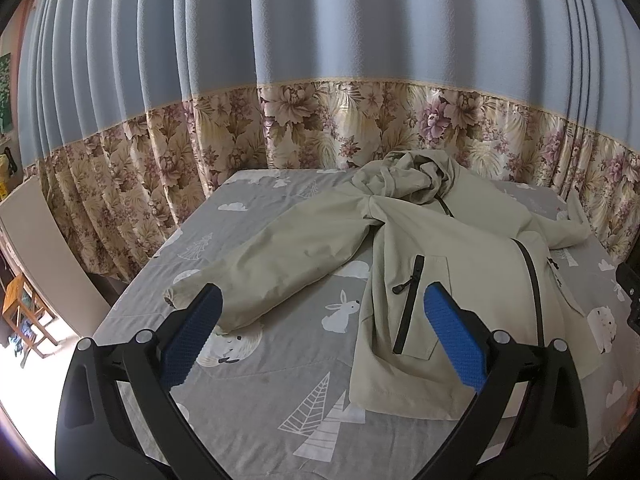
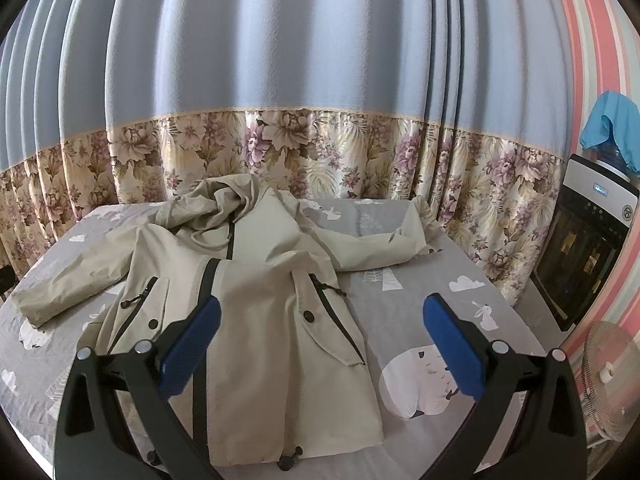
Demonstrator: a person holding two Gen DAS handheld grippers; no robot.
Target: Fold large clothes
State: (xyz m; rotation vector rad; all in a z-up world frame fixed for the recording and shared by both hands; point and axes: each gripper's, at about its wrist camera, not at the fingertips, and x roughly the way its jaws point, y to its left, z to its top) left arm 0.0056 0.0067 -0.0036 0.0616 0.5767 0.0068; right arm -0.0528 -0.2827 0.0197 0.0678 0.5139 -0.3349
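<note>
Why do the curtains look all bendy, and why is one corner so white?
Left wrist view: the fisheye lens bows the curtains outward; the lower-left corner by the wooden stool is washed out by bright light. Right wrist view: the same bending curves the striped wall; no glare, and the jacket looks sharp and evenly lit, with dark rounded corners in both views.

Blue floral-hemmed curtain (image 1: 320,60), water dispenser (image 2: 592,240), fan (image 2: 608,380)

Soft daylight, strong fisheye edge distortion
</note>
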